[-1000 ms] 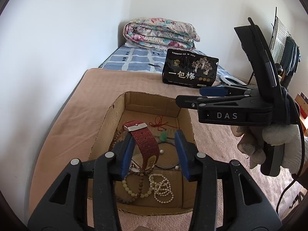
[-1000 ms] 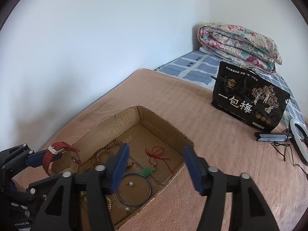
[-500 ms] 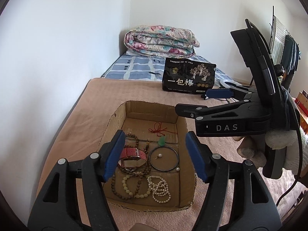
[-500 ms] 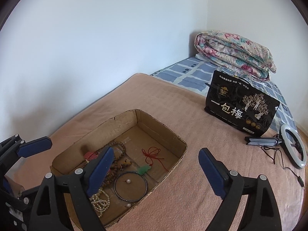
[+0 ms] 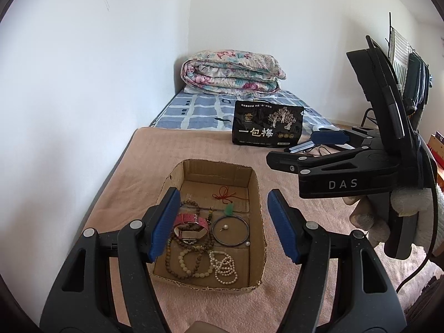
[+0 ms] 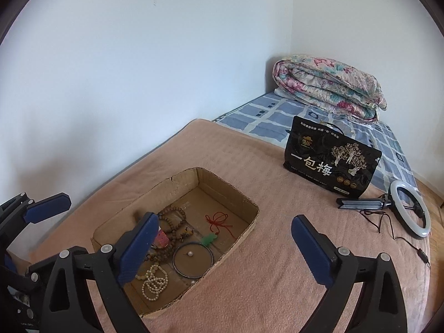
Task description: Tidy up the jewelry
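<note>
A shallow cardboard box [image 5: 256, 191] on the bed's pink blanket [image 5: 155, 161] holds a red-strapped watch [image 5: 191, 223], bead bracelets, pearls and a thin bangle [image 5: 230, 231]. Both the left hand-held gripper [image 5: 222, 224] and right hand-held gripper [image 6: 222, 249] hover spread and empty, the right's jaws having just been opening. Only the right wrist view shows a ring light [image 6: 410, 208]; only the left shows a gloved hand [image 5: 369, 216].

Watch [image 6: 161, 240] half hidden behind right hand-held gripper [image 6: 224, 245] finger [image 6: 137, 251].
</note>
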Demonstrator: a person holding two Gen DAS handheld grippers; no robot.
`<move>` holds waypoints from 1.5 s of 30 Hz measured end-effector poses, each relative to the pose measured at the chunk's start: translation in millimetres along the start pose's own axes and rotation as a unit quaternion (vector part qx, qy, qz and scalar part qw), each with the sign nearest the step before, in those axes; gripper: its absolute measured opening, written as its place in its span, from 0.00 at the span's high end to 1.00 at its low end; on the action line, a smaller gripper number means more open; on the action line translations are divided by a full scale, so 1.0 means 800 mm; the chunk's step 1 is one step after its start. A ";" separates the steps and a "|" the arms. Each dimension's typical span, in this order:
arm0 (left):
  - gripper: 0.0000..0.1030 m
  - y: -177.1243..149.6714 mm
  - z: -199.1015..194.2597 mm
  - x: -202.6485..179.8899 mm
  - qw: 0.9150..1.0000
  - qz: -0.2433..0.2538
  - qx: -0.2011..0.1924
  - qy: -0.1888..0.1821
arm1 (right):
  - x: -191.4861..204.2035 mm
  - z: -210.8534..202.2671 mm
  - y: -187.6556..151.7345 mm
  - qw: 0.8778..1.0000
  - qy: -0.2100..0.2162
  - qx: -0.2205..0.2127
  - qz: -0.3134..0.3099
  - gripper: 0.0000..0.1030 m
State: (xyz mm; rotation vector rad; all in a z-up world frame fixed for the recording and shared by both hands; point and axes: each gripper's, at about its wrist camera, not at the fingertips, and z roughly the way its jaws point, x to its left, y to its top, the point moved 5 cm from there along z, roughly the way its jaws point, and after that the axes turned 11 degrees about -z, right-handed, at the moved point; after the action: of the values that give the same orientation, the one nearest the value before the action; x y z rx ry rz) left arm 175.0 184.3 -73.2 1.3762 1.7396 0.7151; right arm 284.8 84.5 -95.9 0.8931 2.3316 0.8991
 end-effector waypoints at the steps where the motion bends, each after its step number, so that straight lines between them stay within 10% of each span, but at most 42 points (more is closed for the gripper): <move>1: 0.33 0.001 -0.005 0.000 1.000 0.001 -0.003 0.002 | -0.001 -0.006 0.000 1.000 -0.001 -0.002 0.001 0.03; 20: 0.01 -0.012 -0.109 -0.008 0.999 0.008 -0.035 0.034 | -0.001 -0.126 -0.040 0.999 -0.041 -0.015 0.017 0.00; 45: 0.00 -0.037 -0.153 -0.010 0.996 0.001 -0.039 0.075 | 0.008 -0.172 -0.093 0.997 -0.065 -0.022 0.022 0.00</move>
State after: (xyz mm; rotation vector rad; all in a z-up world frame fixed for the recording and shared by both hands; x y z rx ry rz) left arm 56.8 174.1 -30.3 1.2992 1.8068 0.8982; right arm 165.0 -8.8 -58.6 0.9581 2.1818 0.8802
